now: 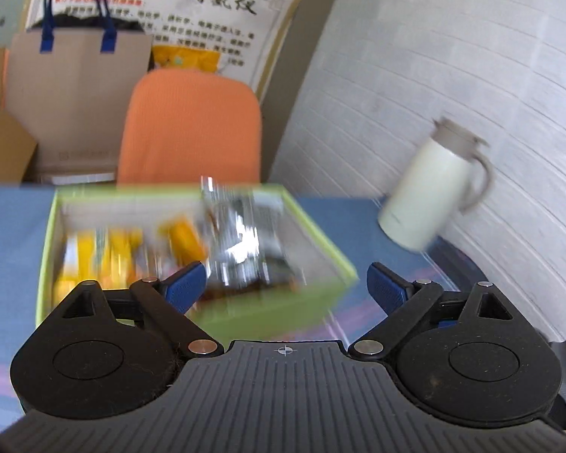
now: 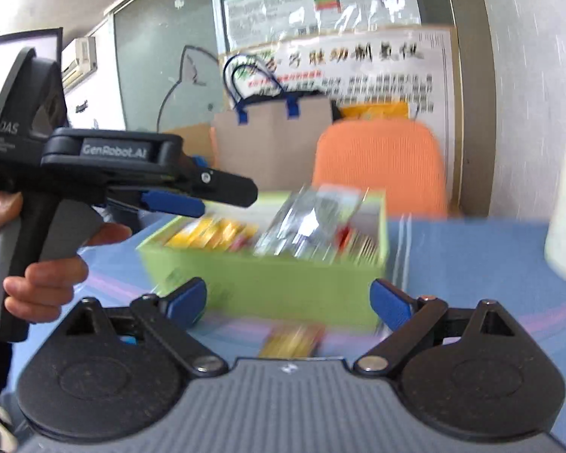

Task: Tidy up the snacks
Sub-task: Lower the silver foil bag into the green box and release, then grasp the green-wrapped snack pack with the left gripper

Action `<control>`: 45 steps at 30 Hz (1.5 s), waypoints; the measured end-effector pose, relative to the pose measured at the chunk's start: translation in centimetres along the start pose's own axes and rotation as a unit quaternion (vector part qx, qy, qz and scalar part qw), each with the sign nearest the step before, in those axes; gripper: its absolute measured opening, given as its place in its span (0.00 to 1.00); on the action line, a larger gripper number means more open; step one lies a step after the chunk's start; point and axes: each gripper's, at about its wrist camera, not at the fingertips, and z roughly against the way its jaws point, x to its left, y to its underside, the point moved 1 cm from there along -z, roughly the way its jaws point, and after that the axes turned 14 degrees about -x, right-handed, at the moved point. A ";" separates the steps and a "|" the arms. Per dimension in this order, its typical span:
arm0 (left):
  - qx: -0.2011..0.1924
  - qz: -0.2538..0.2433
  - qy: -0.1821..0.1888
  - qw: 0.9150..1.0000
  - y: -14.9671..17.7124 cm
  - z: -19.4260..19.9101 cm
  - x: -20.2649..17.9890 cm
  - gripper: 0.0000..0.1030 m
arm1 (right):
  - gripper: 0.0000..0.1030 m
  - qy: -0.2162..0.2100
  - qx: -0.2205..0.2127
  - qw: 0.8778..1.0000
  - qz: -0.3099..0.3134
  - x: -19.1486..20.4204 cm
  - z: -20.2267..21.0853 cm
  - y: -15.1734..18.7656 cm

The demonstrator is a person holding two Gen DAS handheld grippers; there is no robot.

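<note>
Left claw (image 2: pixel 222 196) wide, empty, over box (image 2: pixel 283 283) left end. "GenRobot.AI" legible on its body. Box mid-worktop (image 2: pixel 471 264), holds yellow and silver packs. Loose yellow pack (image 2: pixel 292 341) on worktop near box, straight ahead between right claw (image 2: pixel 288 302) fingers; right claw wide, empty, nearer. Pack long axis unclear, blurred.

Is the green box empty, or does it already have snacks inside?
Not empty. The green box holds yellow packets on one side and a crinkled silver bag poking above its rim; blur hides the details.

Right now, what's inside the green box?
The green box holds yellow snack packets and a silvery foil bag. Whatever lies beneath them is covered, and blur hides labels.
</note>
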 end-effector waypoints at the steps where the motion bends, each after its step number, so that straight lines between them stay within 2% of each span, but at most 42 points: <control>1: 0.009 0.008 0.003 1.000 1.3 0.7 0.1 0.79 | 0.91 -0.013 0.012 1.000 -0.010 0.9 0.4 1.3; 4: 0.049 0.030 -0.004 0.998 5.3 1.8 0.6 0.75 | 0.91 -0.035 0.042 0.998 0.008 3.8 0.4 3.8; 6: 0.086 0.054 -0.026 0.995 7.2 1.4 1.5 0.63 | 0.91 -0.031 0.045 0.997 0.045 5.2 -0.4 4.5; 8: 0.107 0.081 -0.027 0.991 8.0 0.7 2.6 0.58 | 0.91 -0.027 0.049 0.996 0.067 5.6 -1.6 4.8; 10: 0.121 0.098 -0.026 0.987 8.1 -0.2 3.4 0.56 | 0.91 -0.037 0.065 0.995 0.058 5.5 -3.2 5.3; 11: 0.128 0.101 -0.025 0.986 8.1 -0.6 3.7 0.51 | 0.91 -0.042 0.077 0.995 0.049 5.4 -3.8 5.7; 13: 0.130 0.093 -0.022 0.987 8.4 -0.9 3.9 0.45 | 0.91 -0.039 0.074 0.995 0.057 6.1 -3.6 6.3; 15: 0.133 0.070 -0.025 0.988 8.6 -0.6 3.5 0.31 | 0.91 -0.045 0.072 0.995 0.054 6.7 -3.1 6.5; 17: 0.138 0.061 -0.009 0.989 8.9 0.0 3.3 0.27 | 0.91 -0.051 0.079 0.995 0.044 7.4 -2.2 7.1; 24: 0.129 0.051 0.007 0.990 11.3 5.4 2.5 0.26 | 0.91 -0.065 0.091 0.993 0.030 10.8 1.4 9.6; 26: 0.122 0.038 0.009 0.992 12.0 7.2 2.0 0.29 | 0.91 -0.064 0.092 0.993 0.035 11.8 2.3 10.3; 28: 0.121 0.030 0.009 0.992 12.3 8.2 1.7 0.33 | 0.91 -0.054 0.090 0.994 0.038 12.1 2.5 10.3; 30: 0.120 0.025 -0.006 0.992 12.2 8.8 1.3 0.41 | 0.91 -0.041 0.082 0.995 0.048 12.3 3.1 10.0; 33: 0.105 0.016 -0.009 0.994 12.0 10.1 0.7 0.43 | 0.91 -0.021 0.074 0.995 0.064 12.5 3.5 9.7; 37: 0.124 0.031 0.002 0.992 13.0 10.4 0.4 0.43 | 0.90 -0.018 0.078 0.995 0.065 12.9 3.5 10.1; 39: 0.127 0.033 0.007 0.991 13.3 10.3 0.2 0.43 | 0.85 -0.014 0.081 0.994 0.077 13.2 3.2 10.2; 40: 0.128 0.033 0.008 0.991 13.3 10.2 0.1 0.43 | 0.73 -0.013 0.082 0.993 0.078 13.2 3.1 10.4; 43: 0.128 0.024 0.007 0.992 13.5 10.0 -0.3 0.36 | 0.56 0.003 0.080 0.994 0.073 12.6 3.0 10.4; 44: 0.132 0.036 0.018 0.990 13.5 10.0 -0.1 0.22 | 0.55 0.000 0.081 0.995 0.056 12.1 3.1 10.2; 45: 0.137 0.056 0.027 0.989 13.5 9.9 0.1 0.15 | 0.53 -0.004 0.084 0.995 0.046 11.7 3.1 10.0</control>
